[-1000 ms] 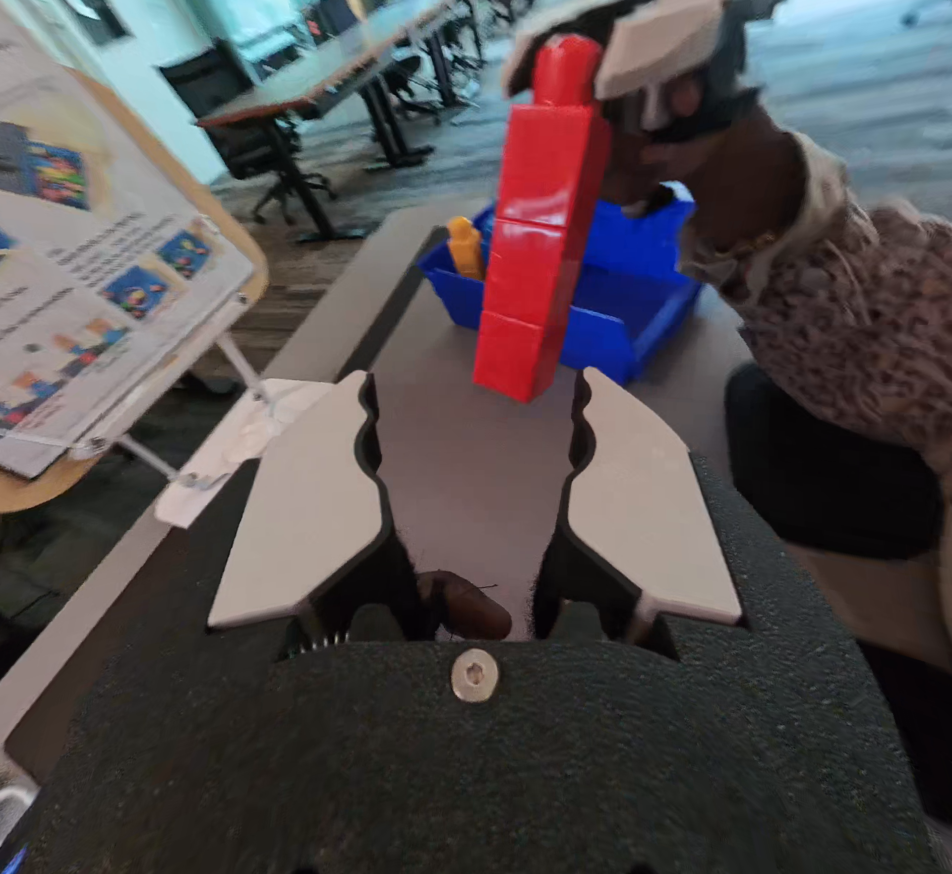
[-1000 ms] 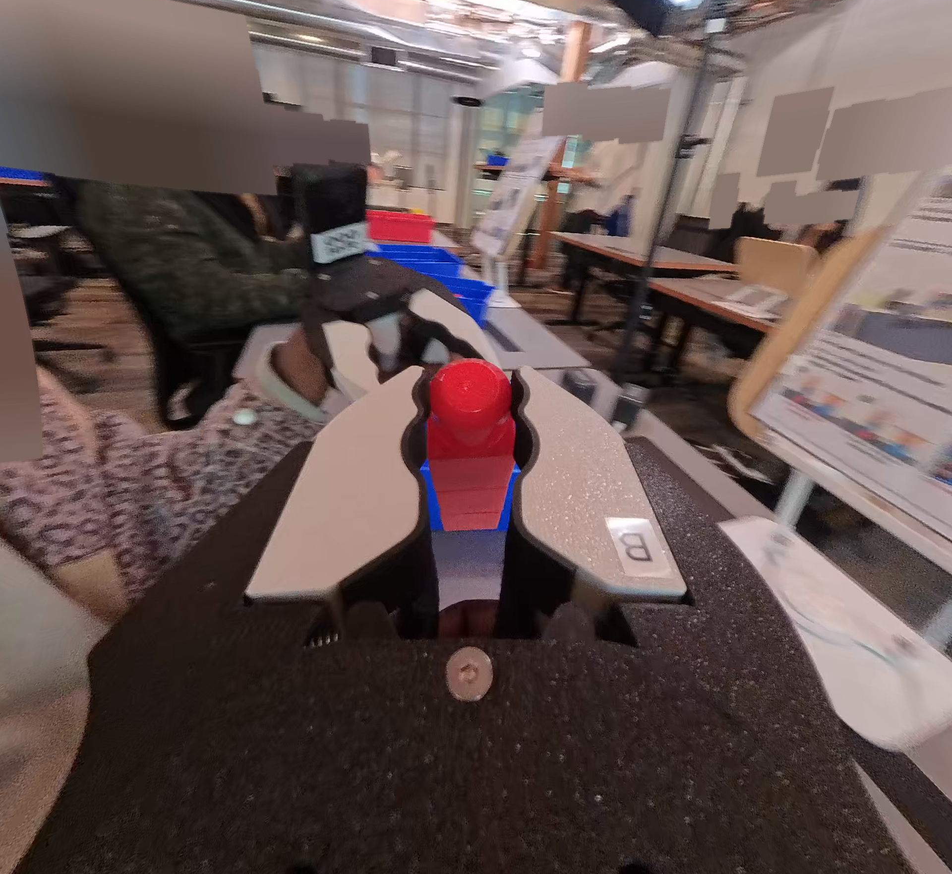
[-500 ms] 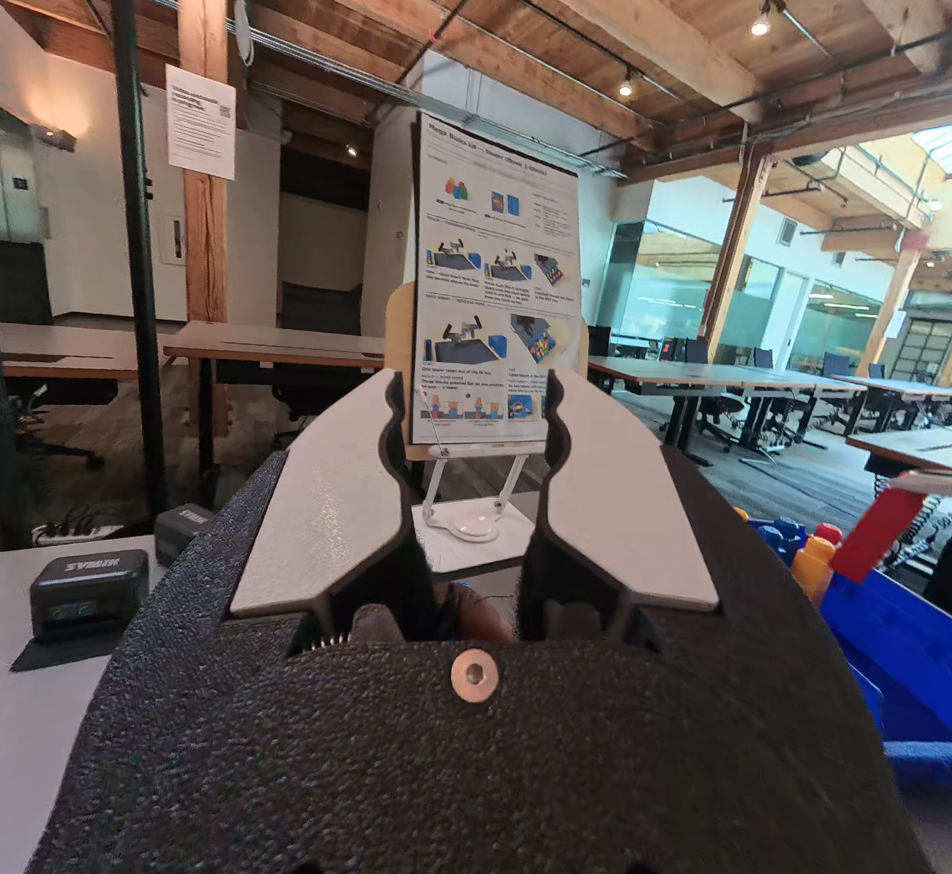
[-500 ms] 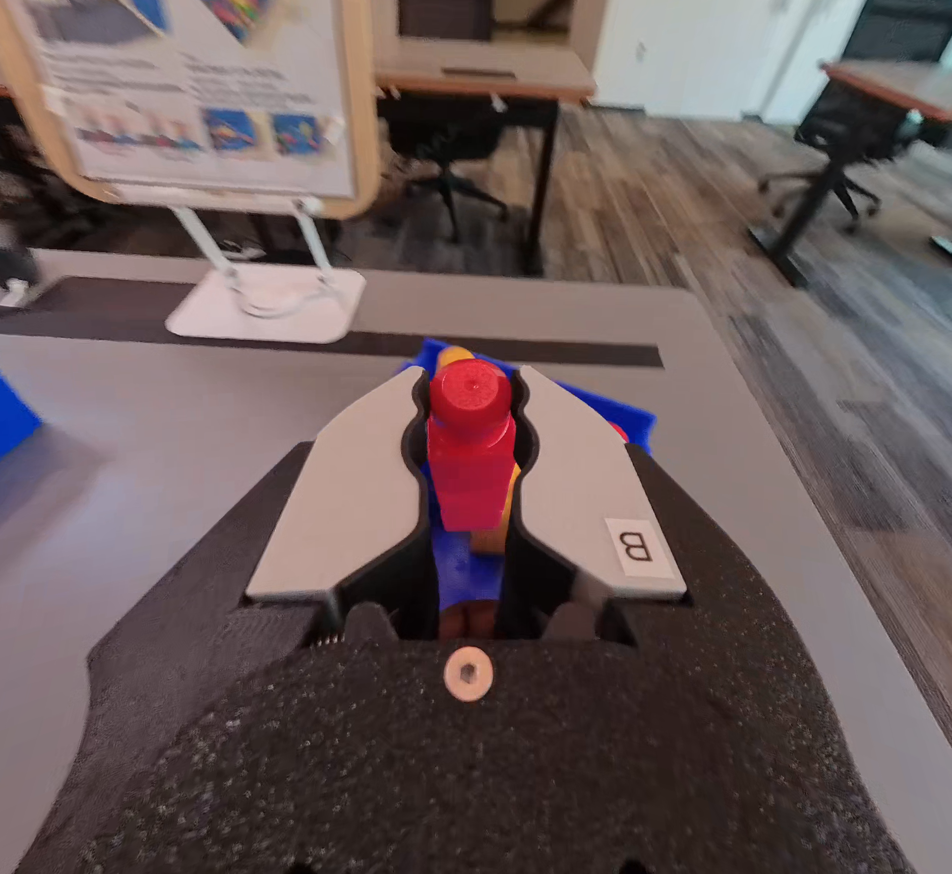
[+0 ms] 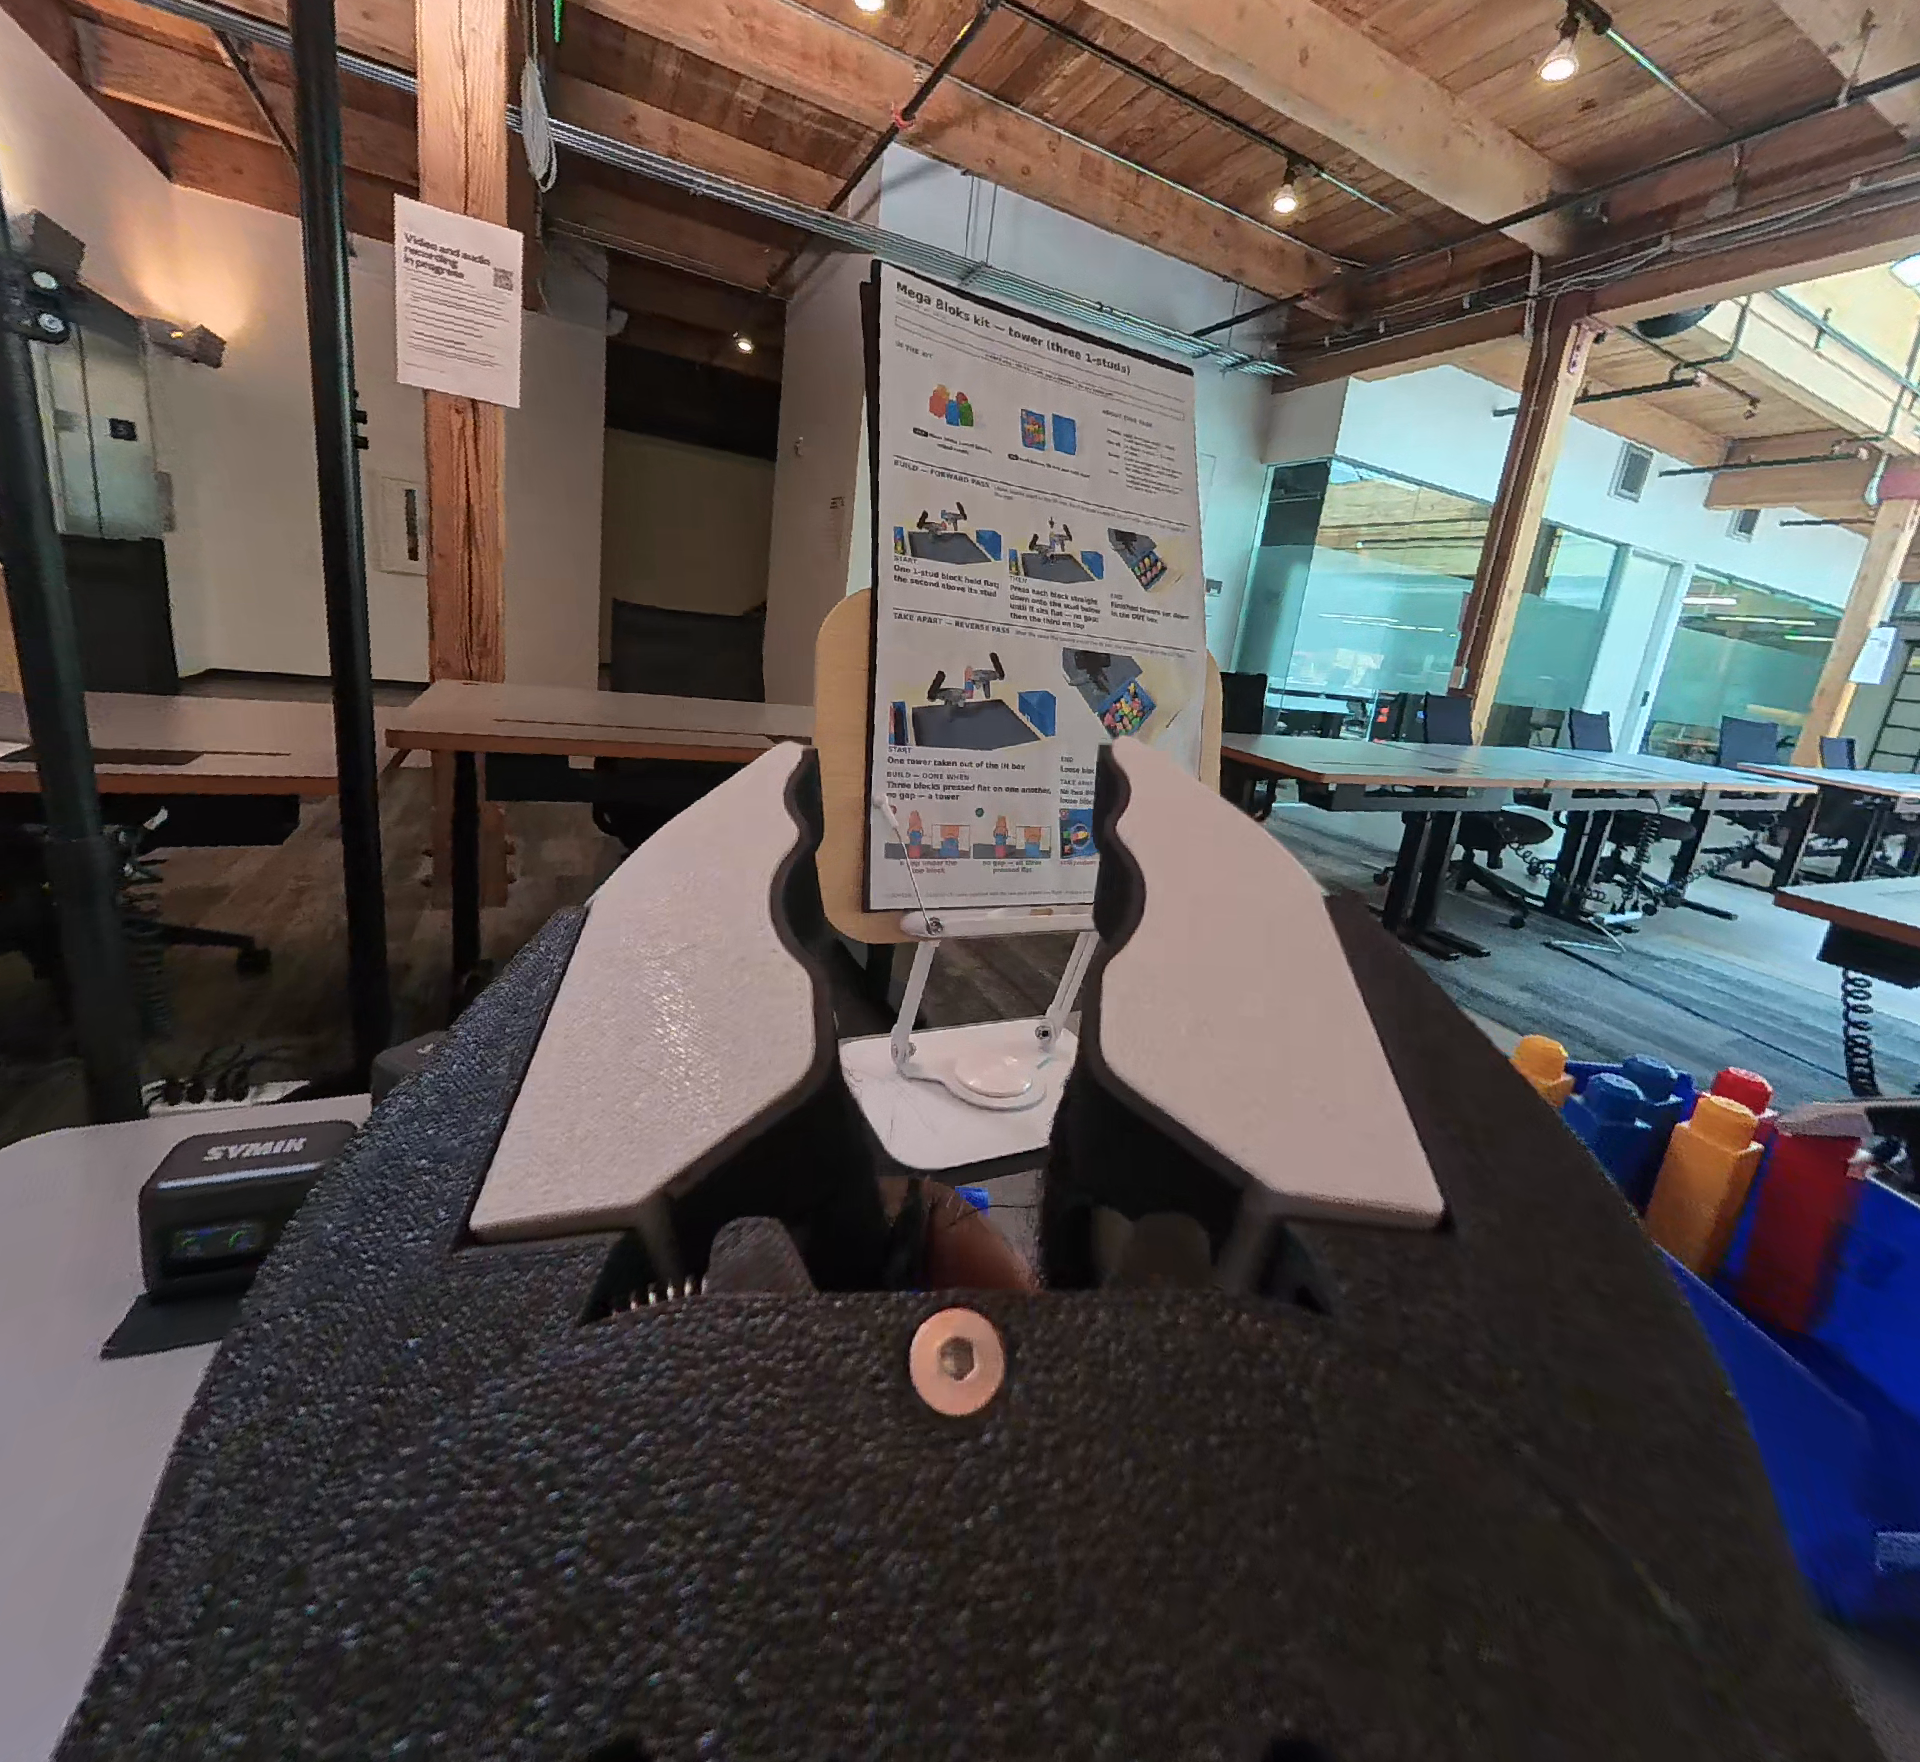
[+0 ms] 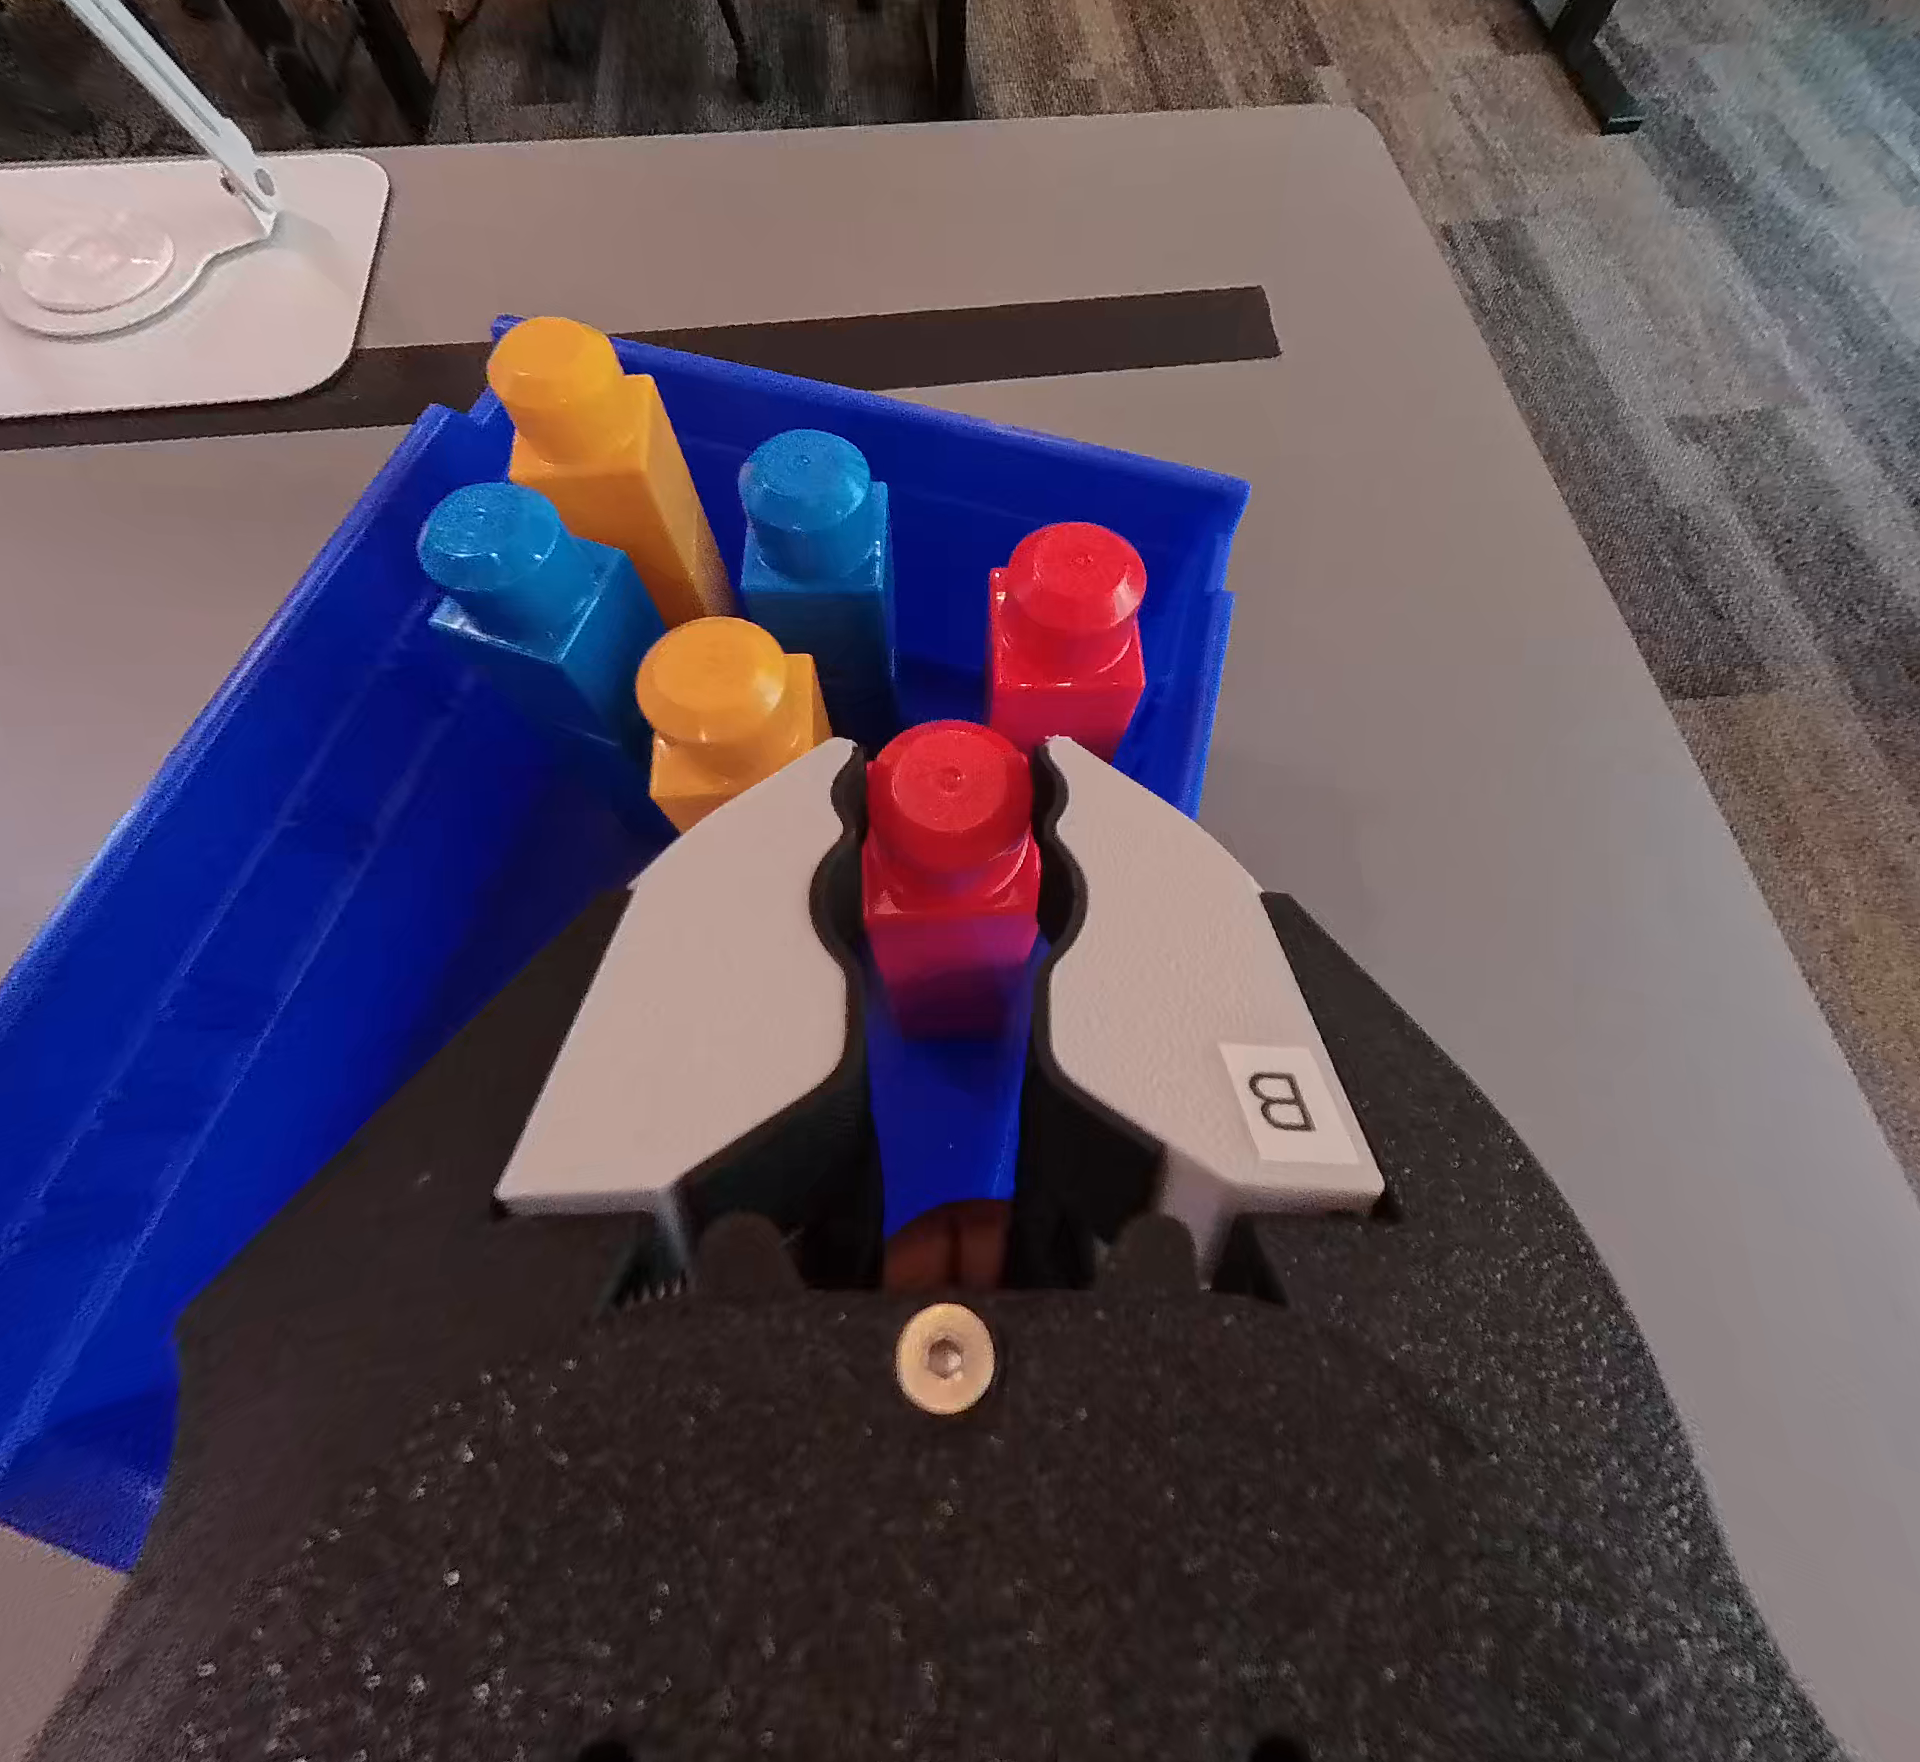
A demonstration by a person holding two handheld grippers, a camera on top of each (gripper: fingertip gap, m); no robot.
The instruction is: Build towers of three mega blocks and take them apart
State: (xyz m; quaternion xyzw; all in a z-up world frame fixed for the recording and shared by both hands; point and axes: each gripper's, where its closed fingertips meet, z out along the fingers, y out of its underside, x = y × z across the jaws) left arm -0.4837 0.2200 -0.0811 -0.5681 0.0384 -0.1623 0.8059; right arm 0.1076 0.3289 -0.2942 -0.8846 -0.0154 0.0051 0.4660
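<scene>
My right gripper is shut on a red tower of mega blocks and holds it upright inside the blue bin, near its right end. Around it stand another red tower, two blue towers and two orange towers. My left gripper is open and empty, held level and pointing at the instruction sheet. The bin with its towers shows at the right edge of the left wrist view.
An instruction sheet on a white stand is at the table's far side. A small black device sits on the table at left. A black pole rises behind it. The table's right edge is near the bin. Across from one pair of fingers to the other is roughly 65 centimetres.
My right gripper has carried the red tower down into the bin among the other towers. My left gripper has swung away from the tower and now faces the instruction sheet.
</scene>
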